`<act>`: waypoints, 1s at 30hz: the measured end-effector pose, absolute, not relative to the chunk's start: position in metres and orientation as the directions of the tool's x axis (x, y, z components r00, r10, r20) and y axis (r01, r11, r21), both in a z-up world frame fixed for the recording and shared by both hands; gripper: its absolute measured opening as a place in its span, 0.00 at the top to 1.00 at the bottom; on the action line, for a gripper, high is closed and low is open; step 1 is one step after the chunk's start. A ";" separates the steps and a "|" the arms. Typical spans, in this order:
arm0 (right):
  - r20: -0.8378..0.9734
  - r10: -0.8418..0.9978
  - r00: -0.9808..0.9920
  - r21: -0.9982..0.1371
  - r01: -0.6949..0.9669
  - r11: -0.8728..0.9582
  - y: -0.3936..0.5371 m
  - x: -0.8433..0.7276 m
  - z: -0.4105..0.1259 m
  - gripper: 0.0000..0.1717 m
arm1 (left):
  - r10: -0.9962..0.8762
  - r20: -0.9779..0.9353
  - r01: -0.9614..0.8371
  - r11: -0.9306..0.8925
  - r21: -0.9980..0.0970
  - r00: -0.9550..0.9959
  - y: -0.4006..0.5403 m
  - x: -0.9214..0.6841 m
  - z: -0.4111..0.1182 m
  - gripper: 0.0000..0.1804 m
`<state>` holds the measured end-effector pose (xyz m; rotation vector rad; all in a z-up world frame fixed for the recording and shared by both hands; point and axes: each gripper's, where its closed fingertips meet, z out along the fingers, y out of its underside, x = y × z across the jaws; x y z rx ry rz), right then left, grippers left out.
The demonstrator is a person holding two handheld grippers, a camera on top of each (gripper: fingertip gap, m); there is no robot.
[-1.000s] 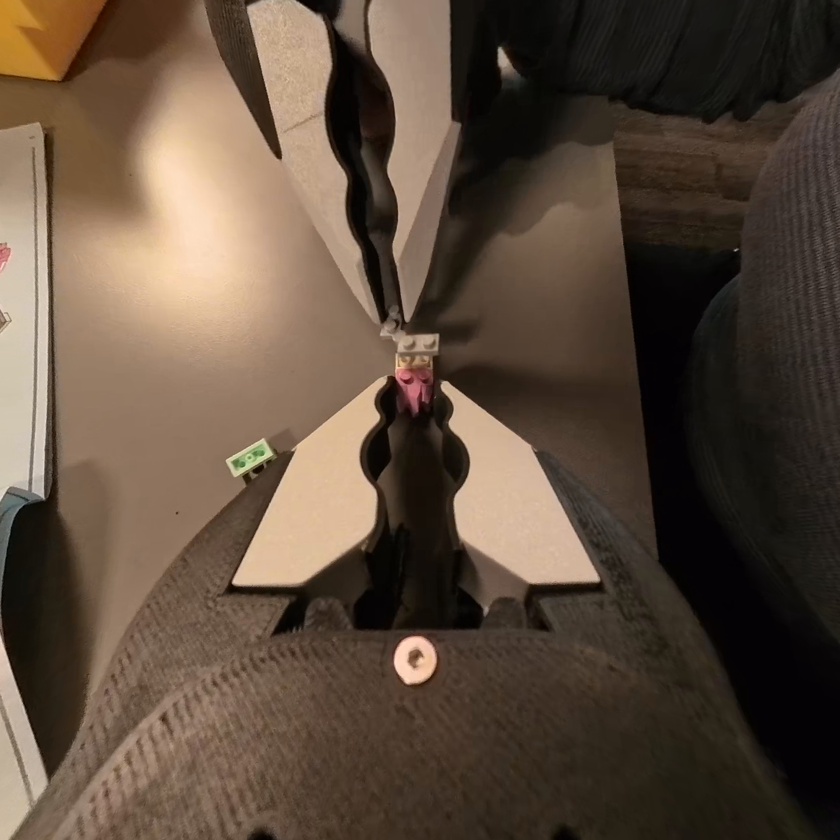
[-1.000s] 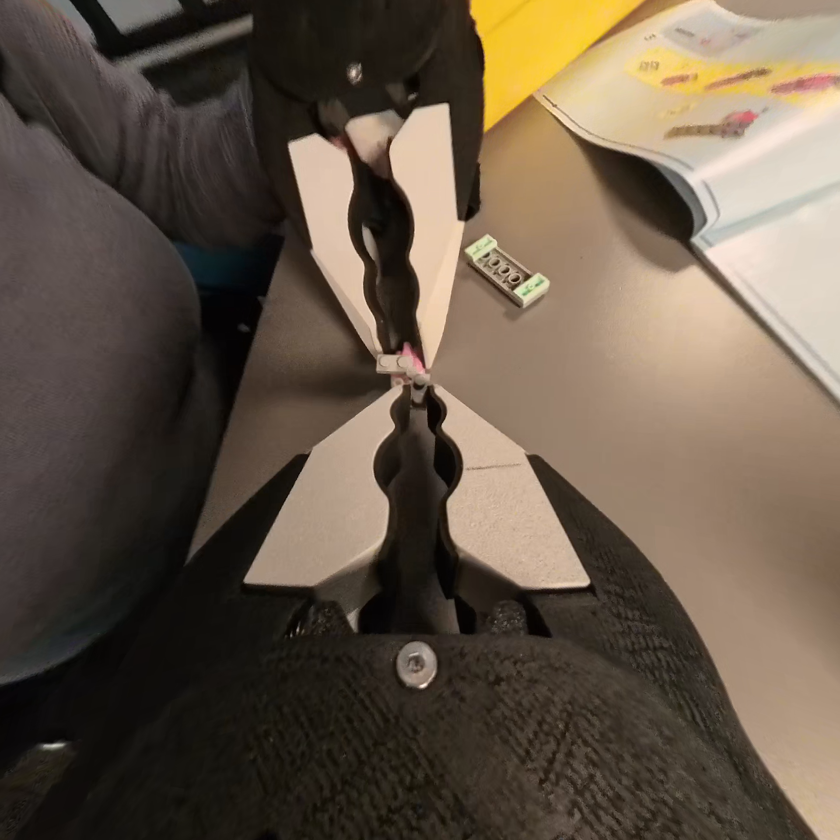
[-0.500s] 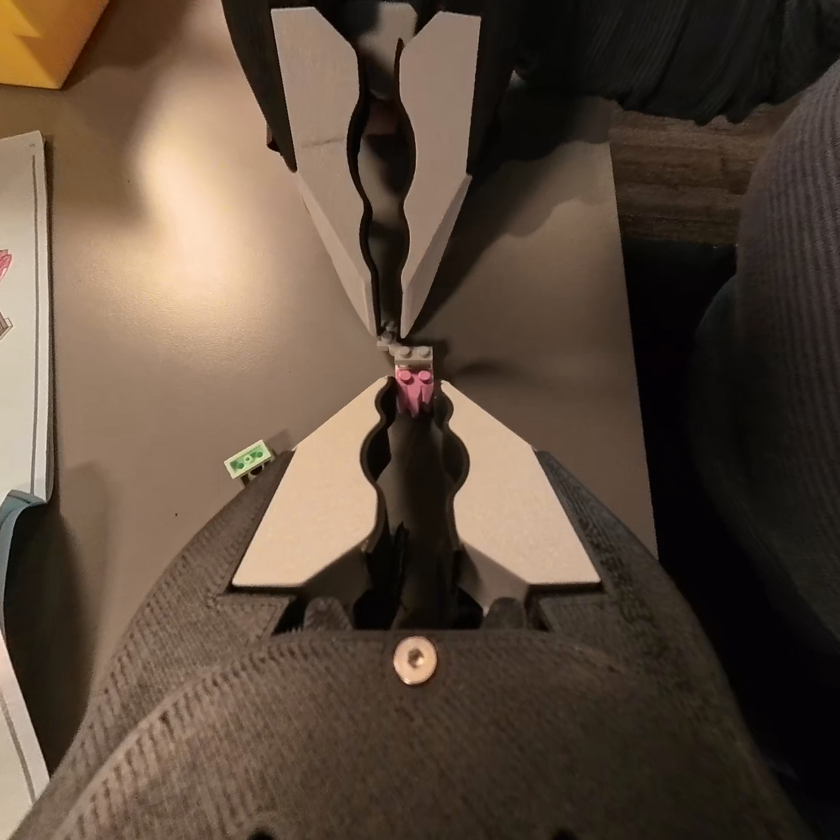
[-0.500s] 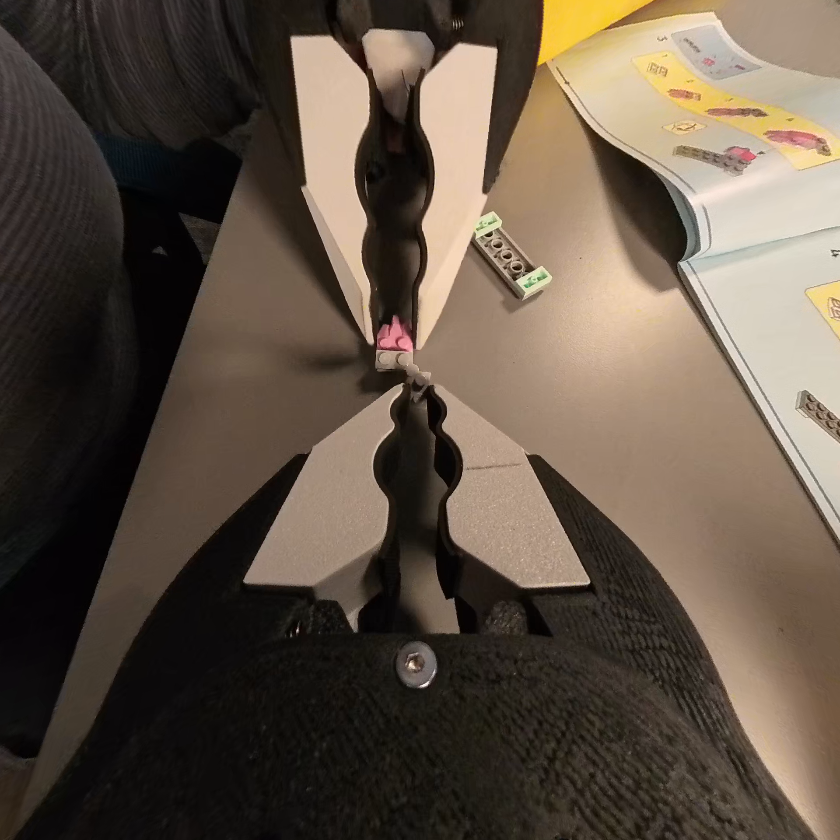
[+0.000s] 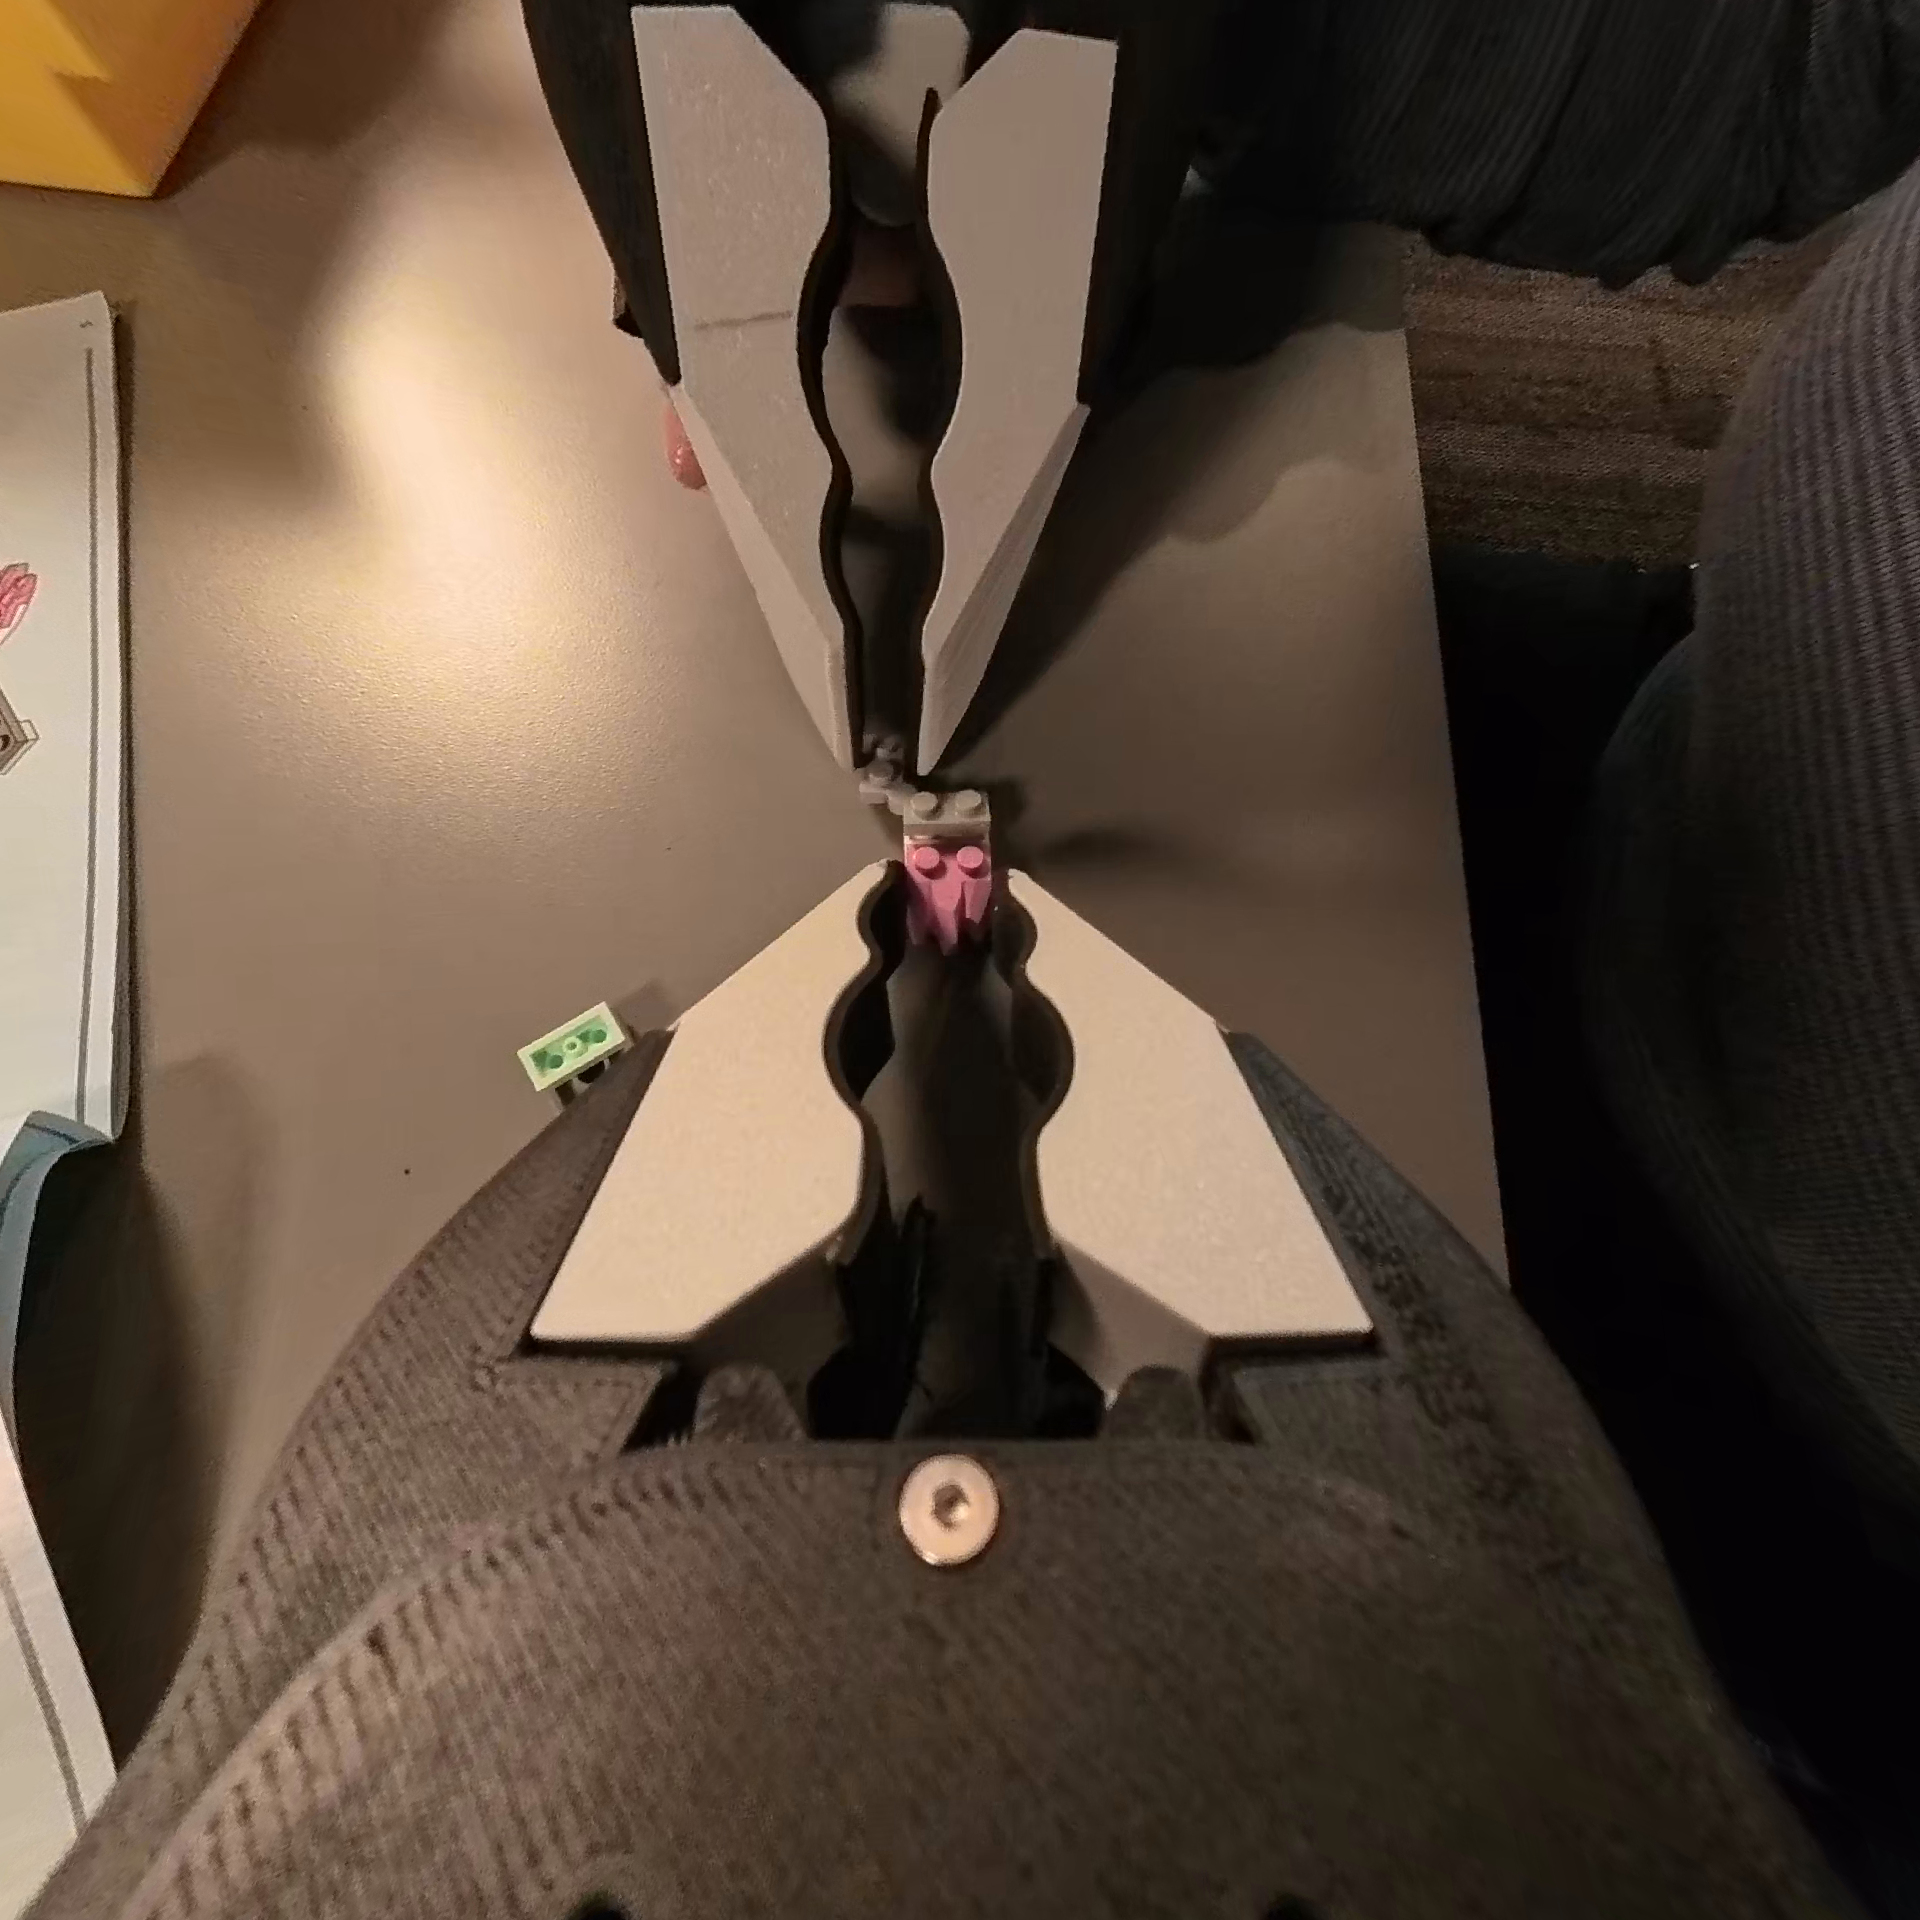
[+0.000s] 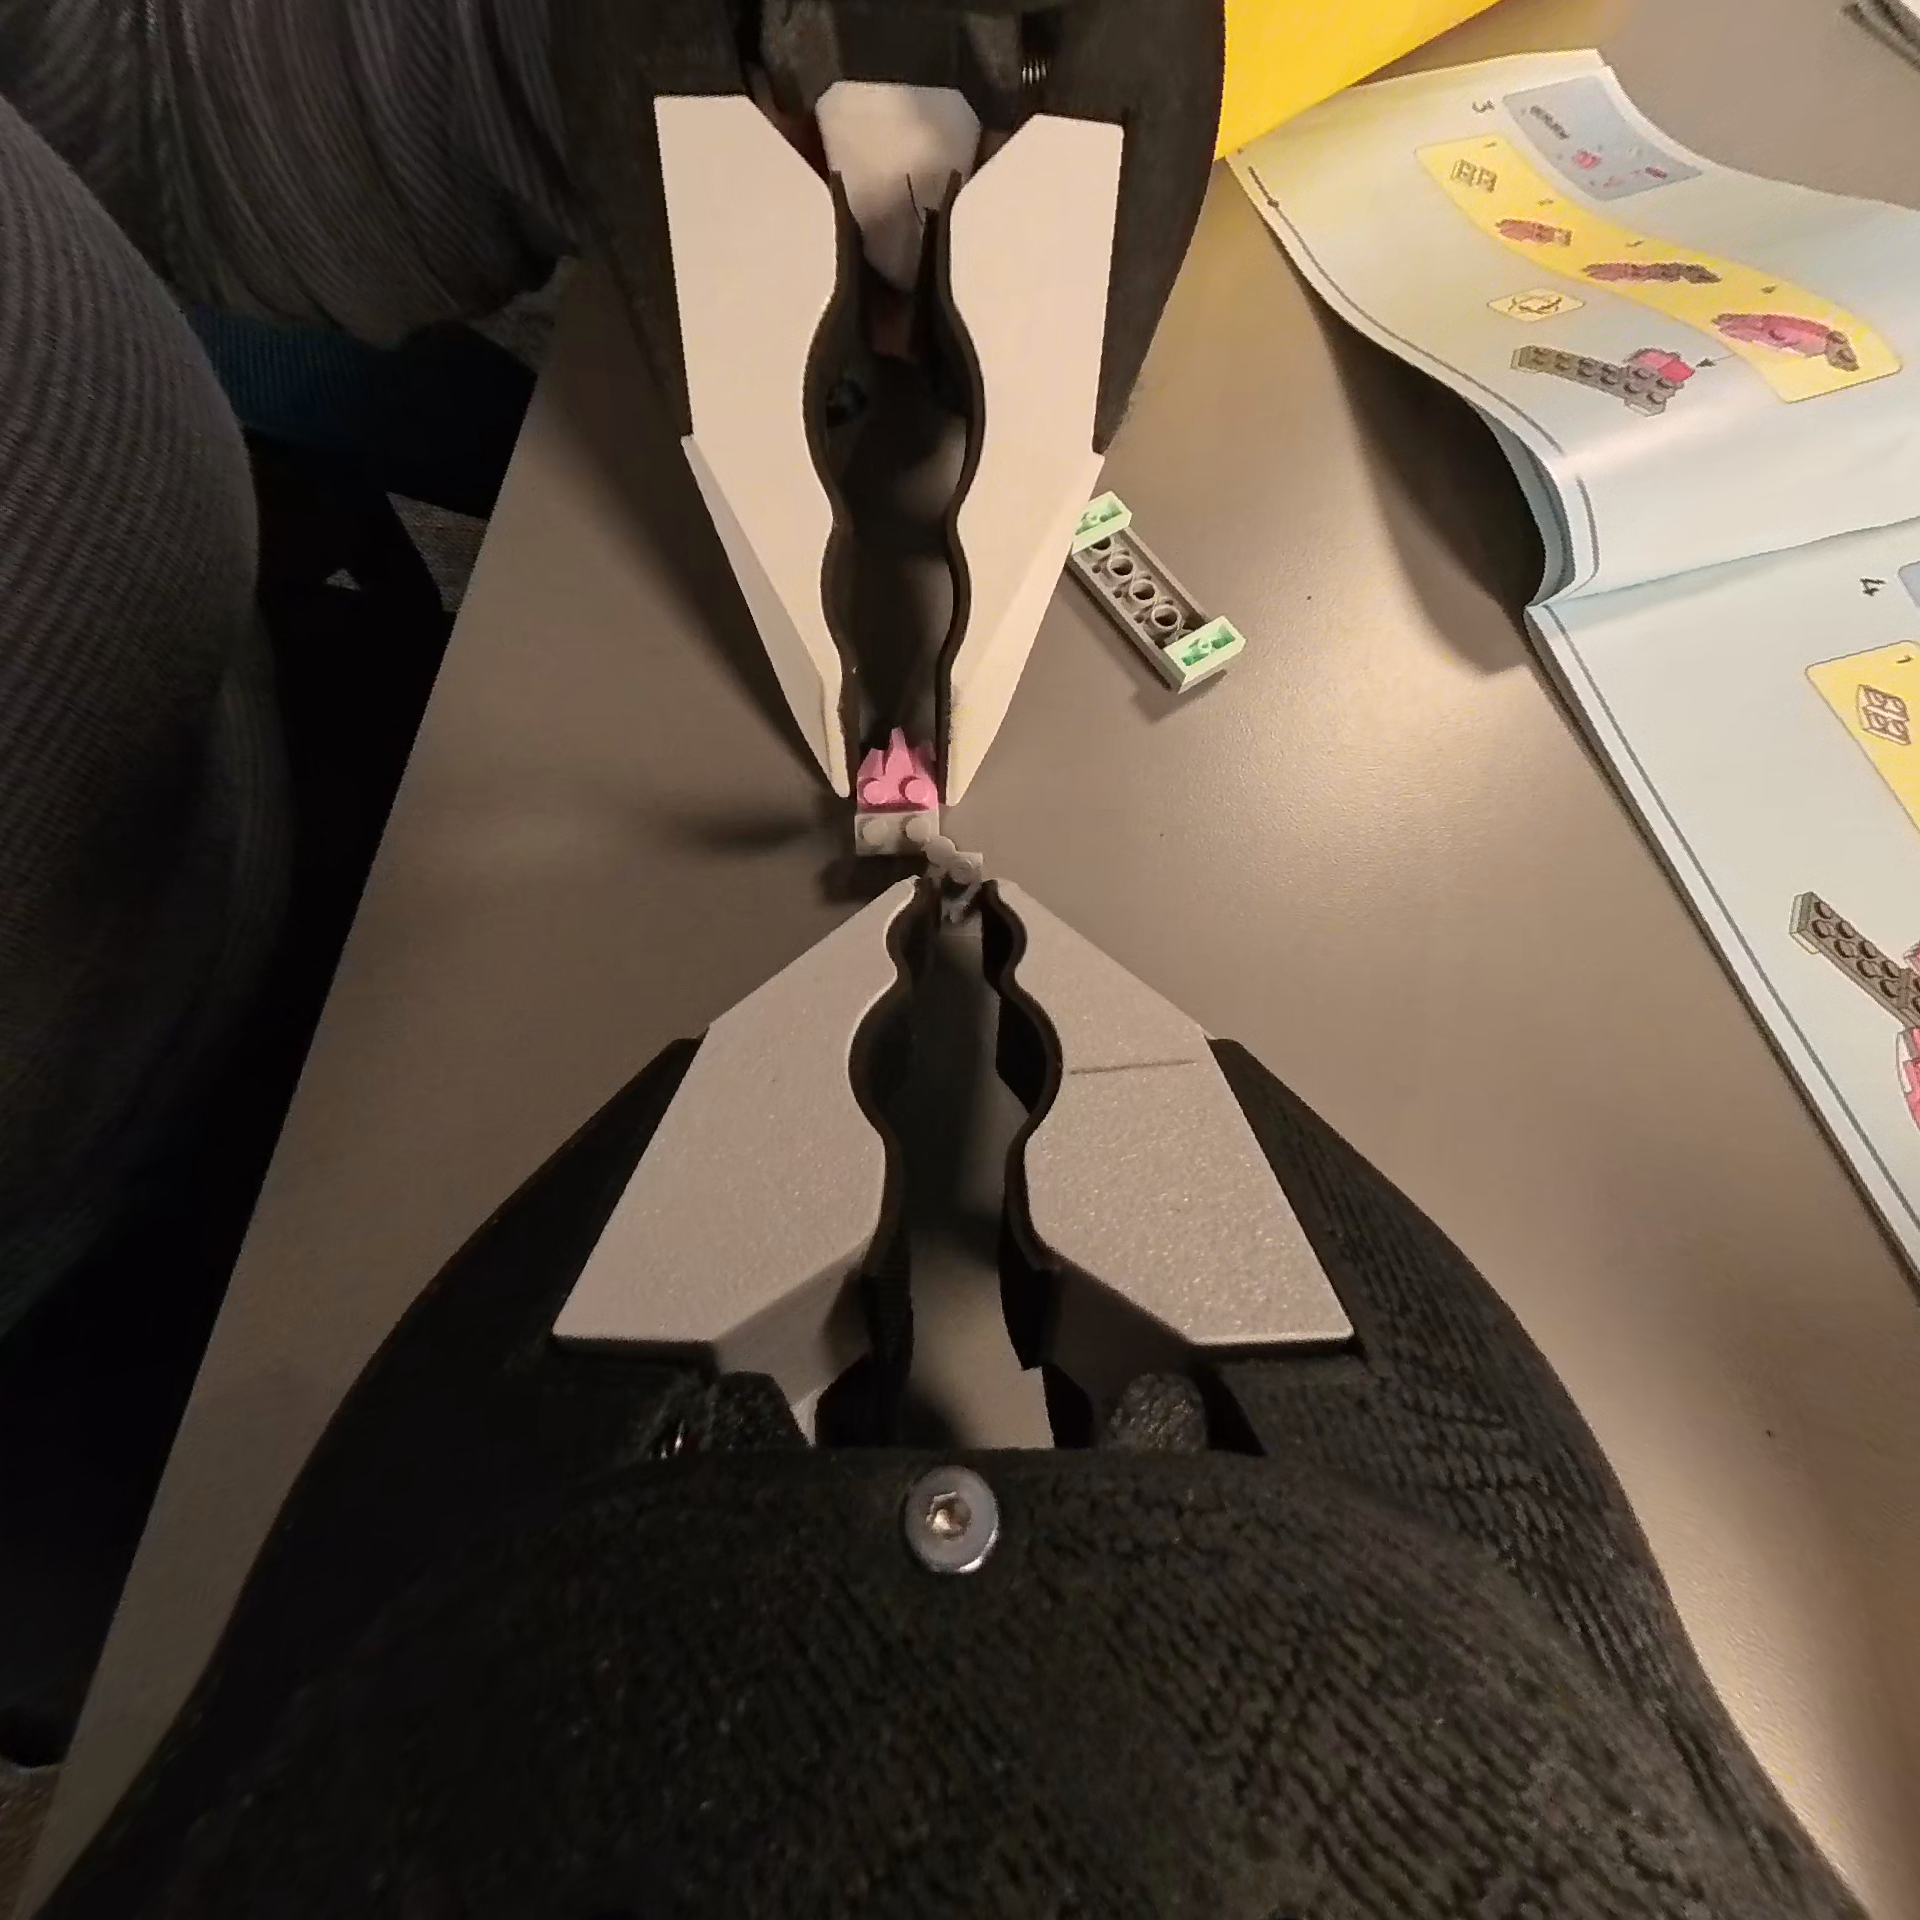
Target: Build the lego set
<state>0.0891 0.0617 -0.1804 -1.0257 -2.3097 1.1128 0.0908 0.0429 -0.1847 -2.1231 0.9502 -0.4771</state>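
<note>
My left gripper (image 5: 945, 883) is shut on a small pink toothed brick (image 5: 943, 896) with a light grey two-stud brick (image 5: 945, 821) fixed to its front. My right gripper (image 6: 954, 888) faces it tip to tip and is shut on a tiny grey piece (image 6: 956, 878). That piece touches the corner of the grey brick (image 6: 891, 833). In the right wrist view the left gripper (image 6: 896, 800) comes down from the top holding the pink brick (image 6: 891, 790). In the left wrist view the right gripper (image 5: 890, 743) comes from the top with the tiny grey piece (image 5: 883, 774). Both hover just above the table.
A grey plate with green ends (image 6: 1143, 597) lies on the brown table (image 6: 1351, 935) right of the left gripper; its green end (image 5: 574, 1049) shows beside my left finger. An open instruction booklet (image 6: 1662, 416) and a yellow box (image 5: 94, 83) lie farther out. A person's clothed body (image 6: 104, 727) is past the table edge.
The two grippers have levelled to face each other tip to tip. The tiny grey piece has come against the grey brick's corner. The right fingers look a little wider apart.
</note>
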 end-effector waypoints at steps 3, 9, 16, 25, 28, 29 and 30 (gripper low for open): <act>0.021 0.752 -0.659 -0.791 0.448 0.416 0.062 0.089 -0.179 0.94 | -0.753 0.029 -0.476 -0.444 -0.759 0.657 0.043 0.091 -0.185 0.92; 0.111 0.671 -0.733 -0.831 0.302 0.467 0.048 0.098 -0.163 0.88 | -0.749 0.033 -0.471 -0.450 -0.759 0.662 0.044 0.090 -0.185 0.92; 0.203 0.624 -0.755 -0.768 0.272 0.580 0.042 0.101 -0.176 0.81 | -0.738 0.046 -0.459 -0.464 -0.758 0.673 0.045 0.089 -0.185 0.92; 0.264 0.636 -0.725 -0.749 0.261 0.609 0.047 0.094 -0.179 0.83 | -0.702 0.090 -0.409 -0.508 -0.758 0.706 0.050 0.085 -0.185 0.92; 0.336 0.623 -0.707 -0.736 0.216 0.642 0.047 0.090 -0.176 0.87 | -0.675 0.137 -0.354 -0.536 -0.766 0.725 0.054 0.083 -0.182 0.92; 0.366 0.616 -0.697 -0.724 0.203 0.659 0.048 0.088 -0.176 0.87 | -0.668 0.149 -0.342 -0.544 -0.766 0.729 0.055 0.082 -0.181 0.92; 0.392 0.611 -0.688 -0.715 0.191 0.673 0.048 0.086 -0.176 0.88 | -0.663 0.156 -0.333 -0.548 -0.767 0.732 0.056 0.082 -0.181 0.92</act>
